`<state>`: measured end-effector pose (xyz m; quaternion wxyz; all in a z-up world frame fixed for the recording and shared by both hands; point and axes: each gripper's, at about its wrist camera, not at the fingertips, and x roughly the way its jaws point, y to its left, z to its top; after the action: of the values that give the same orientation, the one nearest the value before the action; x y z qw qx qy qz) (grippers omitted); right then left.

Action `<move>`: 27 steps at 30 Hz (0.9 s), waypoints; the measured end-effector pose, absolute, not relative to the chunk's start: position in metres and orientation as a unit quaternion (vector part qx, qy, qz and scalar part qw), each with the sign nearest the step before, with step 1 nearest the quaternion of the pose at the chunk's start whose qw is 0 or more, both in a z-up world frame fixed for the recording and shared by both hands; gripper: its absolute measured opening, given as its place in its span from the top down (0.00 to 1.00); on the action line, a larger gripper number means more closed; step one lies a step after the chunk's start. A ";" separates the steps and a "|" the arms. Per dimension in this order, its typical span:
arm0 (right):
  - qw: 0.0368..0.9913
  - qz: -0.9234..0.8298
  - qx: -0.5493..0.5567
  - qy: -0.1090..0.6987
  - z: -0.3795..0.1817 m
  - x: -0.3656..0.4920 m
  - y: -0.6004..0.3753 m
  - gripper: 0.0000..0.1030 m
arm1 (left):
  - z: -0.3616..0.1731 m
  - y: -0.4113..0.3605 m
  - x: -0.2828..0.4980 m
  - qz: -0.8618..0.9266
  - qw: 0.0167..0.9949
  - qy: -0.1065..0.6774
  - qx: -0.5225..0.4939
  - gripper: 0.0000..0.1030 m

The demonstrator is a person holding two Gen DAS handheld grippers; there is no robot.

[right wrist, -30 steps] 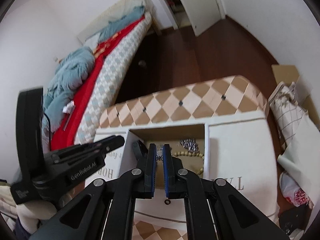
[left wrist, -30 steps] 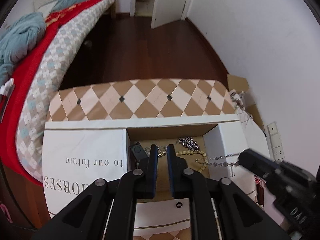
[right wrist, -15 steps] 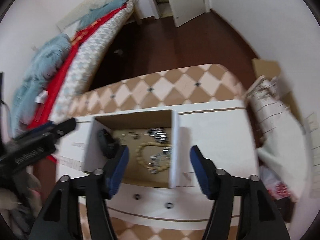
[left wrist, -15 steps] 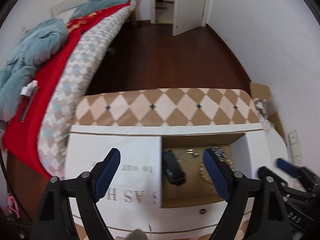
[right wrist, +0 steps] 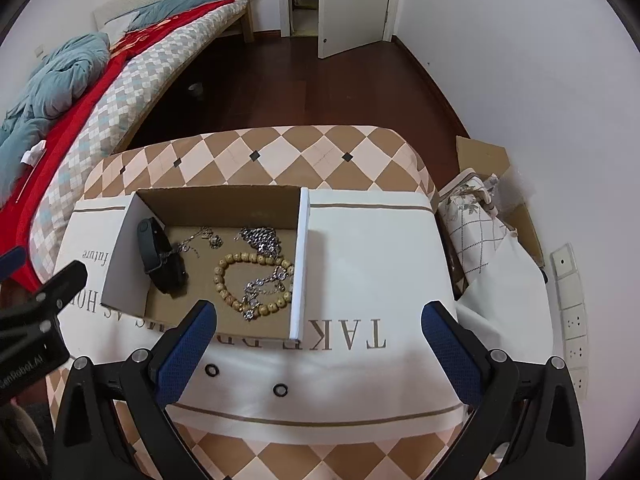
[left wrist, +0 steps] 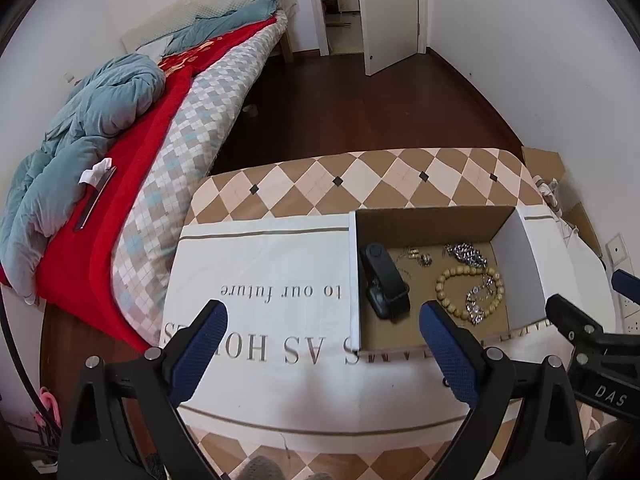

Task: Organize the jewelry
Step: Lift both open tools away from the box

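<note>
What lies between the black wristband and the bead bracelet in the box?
Mostly bare cardboard floor of the box, plus a thin chain with a small pendant toward the back. The right wrist view shows wristband and bracelet clearly apart.

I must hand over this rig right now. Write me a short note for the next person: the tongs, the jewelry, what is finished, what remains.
Left tongs: jaws opening, nothing between them, above the white cloth.
Right tongs: jaws opening, empty, near the box's front edge.
Cardboard box: holds the wooden bead bracelet, a silver chain overlapping it, a small pendant chain, and a black wristband at its left side.
Two small black rings lie on the cloth in front of the box.
Done: most pieces are in the box.
Left: the two rings; the chains look tangled.
</note>
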<state>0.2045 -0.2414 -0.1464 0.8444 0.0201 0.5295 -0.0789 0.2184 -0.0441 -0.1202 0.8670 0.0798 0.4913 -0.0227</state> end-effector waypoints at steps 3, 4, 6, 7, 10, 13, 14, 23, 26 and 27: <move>0.849 -0.085 0.019 0.521 -0.138 0.195 -0.240 0.00 | -0.113 -0.042 0.209 -0.018 0.872 0.483 0.075 0.05; 0.852 -0.086 0.019 0.516 -0.133 0.191 -0.239 0.00 | -0.109 -0.040 0.205 -0.018 0.875 0.479 0.073 0.05; 0.857 -0.089 0.018 0.508 -0.125 0.183 -0.237 0.00 | -0.099 -0.037 0.197 -0.013 0.881 0.467 0.068 0.05; 0.860 -0.090 0.017 0.503 -0.120 0.178 -0.236 0.00 | -0.094 -0.036 0.194 -0.013 0.884 0.463 0.068 0.05; 0.867 -0.094 0.013 0.489 -0.106 0.164 -0.232 0.00 | -0.079 -0.034 0.180 -0.012 0.893 0.445 0.069 0.05; 0.875 -0.095 0.016 0.475 -0.089 0.147 -0.227 0.00 | -0.065 -0.030 0.168 -0.014 0.898 0.436 0.064 0.05; 0.877 -0.094 0.015 0.471 -0.085 0.142 -0.225 0.00 | -0.060 -0.029 0.161 -0.017 0.900 0.432 0.063 0.05; 0.895 -0.091 0.020 0.436 -0.041 0.101 -0.210 0.00 | -0.026 -0.020 0.120 -0.019 0.912 0.405 0.060 0.05; 0.901 -0.093 0.020 0.423 -0.029 0.086 -0.205 0.00 | -0.018 -0.015 0.106 -0.013 0.918 0.393 0.059 0.05; 0.902 -0.094 0.019 0.421 -0.027 0.084 -0.205 0.00 | -0.015 -0.014 0.102 -0.012 0.919 0.389 0.060 0.05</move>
<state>0.0837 -0.2049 -0.0271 0.9022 0.0188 0.4206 -0.0936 0.1018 -0.0144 -0.0152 0.9190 0.0602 0.3895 -0.0118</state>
